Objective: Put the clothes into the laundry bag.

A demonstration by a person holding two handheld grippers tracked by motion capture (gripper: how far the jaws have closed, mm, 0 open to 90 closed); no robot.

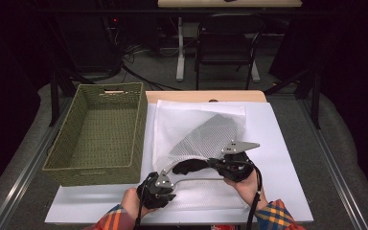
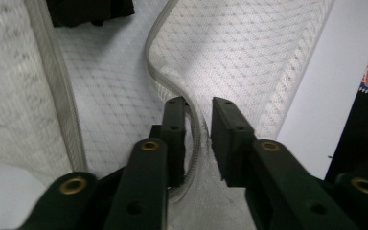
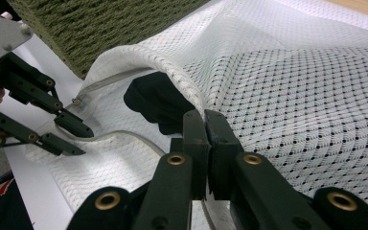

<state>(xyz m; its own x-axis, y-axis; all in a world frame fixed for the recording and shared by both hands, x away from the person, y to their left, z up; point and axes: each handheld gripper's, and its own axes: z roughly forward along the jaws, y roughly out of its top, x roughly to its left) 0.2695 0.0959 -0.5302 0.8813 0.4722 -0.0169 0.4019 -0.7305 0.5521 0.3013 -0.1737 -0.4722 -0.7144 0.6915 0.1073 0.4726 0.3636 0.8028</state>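
Note:
A white mesh laundry bag point(image 1: 196, 125) lies flat on the white mat, its mouth toward the person. A dark garment point(image 1: 190, 166) sits just inside the mouth point(image 3: 153, 98). My right gripper point(image 3: 204, 115) is shut on the bag's upper rim and holds it lifted off the mat point(image 1: 214, 163). My left gripper point(image 2: 199, 103) stands slightly open. The bag's lower zipper rim point(image 2: 172, 81) runs between its pads without being pinched. From the right gripper view, the left gripper point(image 3: 84, 142) straddles that rim on the mat.
An empty green woven basket point(image 1: 100, 129) stands to the left of the bag, its wall point(image 3: 100, 24) close to the bag's mouth. The white mat point(image 1: 282, 158) has bare room on the right. A chair point(image 1: 225, 45) stands beyond the table's far edge.

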